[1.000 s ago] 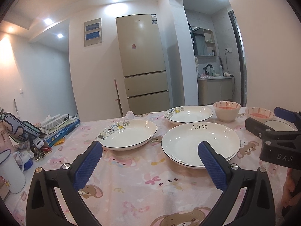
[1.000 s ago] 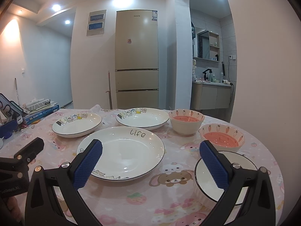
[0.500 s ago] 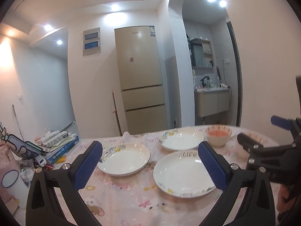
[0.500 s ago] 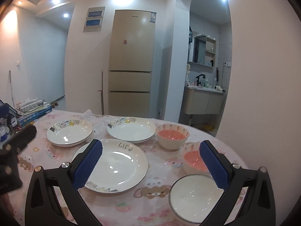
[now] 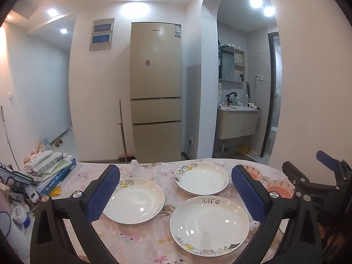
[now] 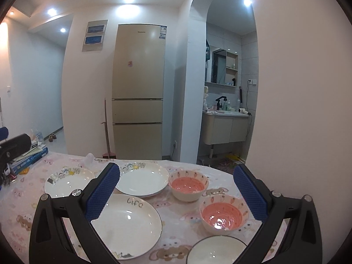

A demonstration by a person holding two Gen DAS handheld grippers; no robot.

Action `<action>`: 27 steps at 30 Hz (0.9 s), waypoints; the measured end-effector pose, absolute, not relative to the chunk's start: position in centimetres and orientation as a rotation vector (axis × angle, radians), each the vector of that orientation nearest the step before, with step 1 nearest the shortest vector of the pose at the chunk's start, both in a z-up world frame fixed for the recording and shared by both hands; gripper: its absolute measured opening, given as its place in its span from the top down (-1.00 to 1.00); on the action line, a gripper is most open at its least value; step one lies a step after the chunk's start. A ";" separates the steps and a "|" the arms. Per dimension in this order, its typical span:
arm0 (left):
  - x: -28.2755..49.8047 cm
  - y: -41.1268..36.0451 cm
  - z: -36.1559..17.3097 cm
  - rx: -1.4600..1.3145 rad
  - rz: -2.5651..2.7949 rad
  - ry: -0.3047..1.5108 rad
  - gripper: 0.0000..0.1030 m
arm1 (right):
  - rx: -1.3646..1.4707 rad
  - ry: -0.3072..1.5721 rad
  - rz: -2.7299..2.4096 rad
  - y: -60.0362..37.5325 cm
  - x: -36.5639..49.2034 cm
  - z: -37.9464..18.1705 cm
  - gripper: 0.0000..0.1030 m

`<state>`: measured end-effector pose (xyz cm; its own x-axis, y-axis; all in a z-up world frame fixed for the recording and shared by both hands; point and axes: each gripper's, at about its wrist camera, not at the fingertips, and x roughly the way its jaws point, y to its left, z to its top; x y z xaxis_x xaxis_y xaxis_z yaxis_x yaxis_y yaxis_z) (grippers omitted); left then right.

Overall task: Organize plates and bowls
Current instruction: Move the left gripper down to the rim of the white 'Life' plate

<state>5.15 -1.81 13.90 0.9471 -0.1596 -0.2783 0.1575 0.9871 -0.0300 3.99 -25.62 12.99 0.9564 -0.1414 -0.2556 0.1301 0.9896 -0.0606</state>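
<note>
Three white plates lie on the pink cartoon tablecloth: a "Life" plate (image 5: 209, 222) (image 6: 129, 222) nearest, a left plate (image 5: 135, 200) (image 6: 66, 181) and a far plate (image 5: 201, 178) (image 6: 143, 178). Two pink-lined bowls (image 6: 188, 183) (image 6: 223, 214) stand at the right, with a white bowl (image 6: 216, 250) in front of them. My left gripper (image 5: 175, 195) is open and empty above the plates. My right gripper (image 6: 176, 195) is open and empty above the table; it also shows in the left wrist view (image 5: 308, 176).
A stack of books and boxes (image 5: 50, 171) and small clutter sit at the table's left edge, with a white mug (image 5: 8, 226) near them. A fridge (image 5: 156, 92) and a wall stand beyond the table's far edge.
Both grippers have risen and drawn back from the table, so the plates and bowls now sit lower and smaller in view. Both stay open. No dish has moved.
</note>
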 end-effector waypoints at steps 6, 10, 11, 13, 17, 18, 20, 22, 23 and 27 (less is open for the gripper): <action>6.5 -1.7 13.8 -0.023 -0.144 0.227 -1.00 | -0.015 0.304 -0.189 -26.0 6.1 12.4 -1.00; 7.3 -1.1 12.5 -0.046 -0.143 0.238 -1.00 | 0.041 0.330 -0.134 -26.5 6.9 11.4 -1.00; 7.4 -1.0 12.0 -0.055 -0.127 0.230 -1.00 | 0.045 0.343 -0.115 -26.5 7.2 11.0 -1.00; 8.1 -1.1 11.1 -0.018 -0.090 0.261 -1.00 | 0.047 0.362 -0.089 -26.6 7.8 10.3 -1.00; 9.5 -1.2 8.9 0.008 -0.084 0.313 -1.00 | 0.024 0.419 -0.049 -26.1 9.1 8.9 -0.89; 9.9 -1.1 8.4 -0.004 -0.099 0.332 -1.00 | 0.026 0.428 -0.052 -26.1 9.5 8.5 -0.88; 10.6 -1.0 7.6 -0.019 -0.114 0.370 -1.00 | 0.047 0.436 -0.069 -26.3 10.1 7.7 -0.85; 11.3 -1.0 6.8 -0.014 -0.103 0.400 -1.00 | 0.071 0.455 -0.083 -26.5 10.7 7.0 -0.71; 11.6 -1.0 6.4 -0.009 -0.109 0.409 -1.00 | 0.080 0.475 -0.073 -26.7 11.0 6.6 -0.67; 13.2 -0.9 4.5 -0.032 -0.140 0.489 -0.99 | 0.111 0.549 -0.046 -26.9 12.5 5.1 -0.56</action>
